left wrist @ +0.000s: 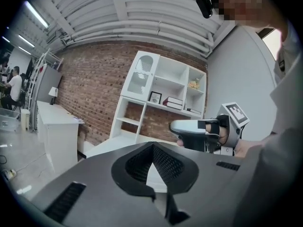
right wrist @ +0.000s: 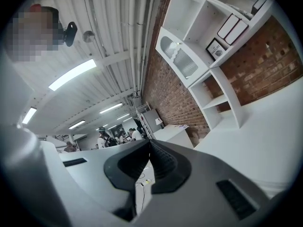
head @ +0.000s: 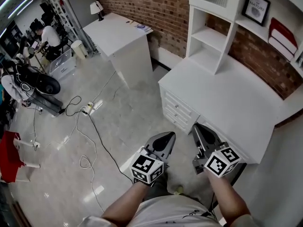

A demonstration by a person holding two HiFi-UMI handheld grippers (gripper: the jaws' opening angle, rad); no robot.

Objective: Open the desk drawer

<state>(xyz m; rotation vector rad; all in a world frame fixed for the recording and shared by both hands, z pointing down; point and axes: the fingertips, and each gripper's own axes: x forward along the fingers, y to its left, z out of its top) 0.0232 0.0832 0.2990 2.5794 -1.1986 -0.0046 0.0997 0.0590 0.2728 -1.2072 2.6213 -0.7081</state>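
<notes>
- My left tool (head: 166,136) and right tool (head: 199,127) are both clenched, nothing in them.
- They're near the table (head: 236,103), drawers (head: 178,109) all shut.

It was a lab-like workspace: brick wall (head: 156,6), white desk (head: 236,103) with shelving (head: 208,37) near right, loose floor cables (head: 99,138), people (head: 46,34) seated at workstations far left.

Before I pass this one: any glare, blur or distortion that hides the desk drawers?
Head view: even light, sharp, drawers readable, mild floor sheen. Left gripper view: heavy fisheye, dark round border, left gripper near and soft, drawers out of sight. Right gripper view: tilted, fisheye, ceiling light blown out, desk top nearly featureless white.
</notes>
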